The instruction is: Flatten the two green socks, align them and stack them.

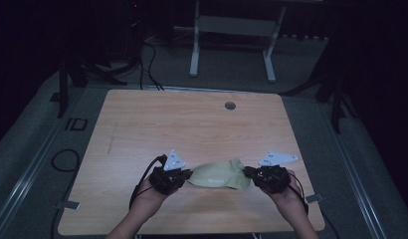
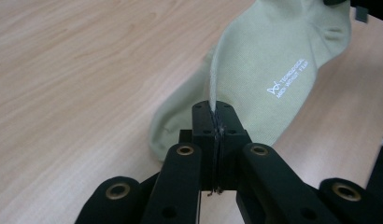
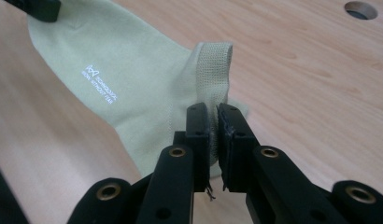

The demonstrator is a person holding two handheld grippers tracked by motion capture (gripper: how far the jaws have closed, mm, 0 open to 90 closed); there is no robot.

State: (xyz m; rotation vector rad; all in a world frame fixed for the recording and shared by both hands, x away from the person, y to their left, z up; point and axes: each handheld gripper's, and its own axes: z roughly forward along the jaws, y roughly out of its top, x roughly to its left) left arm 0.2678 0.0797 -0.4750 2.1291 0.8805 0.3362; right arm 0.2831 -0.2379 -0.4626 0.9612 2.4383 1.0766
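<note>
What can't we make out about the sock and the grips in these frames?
- Sock lettering: blurred and too small to read in all views.
- Fabric between the jaws of the left gripper and right gripper: hidden by the pads.
- Sock underside: hidden by its upper layer.
- Table near edge: cut off by the high view's bottom edge.

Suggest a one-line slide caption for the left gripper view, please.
Left gripper shut on the toe end of a pale green sock above the wooden table.

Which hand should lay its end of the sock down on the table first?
Left, probably. The left gripper pinches the sock by its toe edge, and most of the fabric hangs near the table on that side. The right gripper holds the ribbed cuff, which stands up in a loop.
</note>
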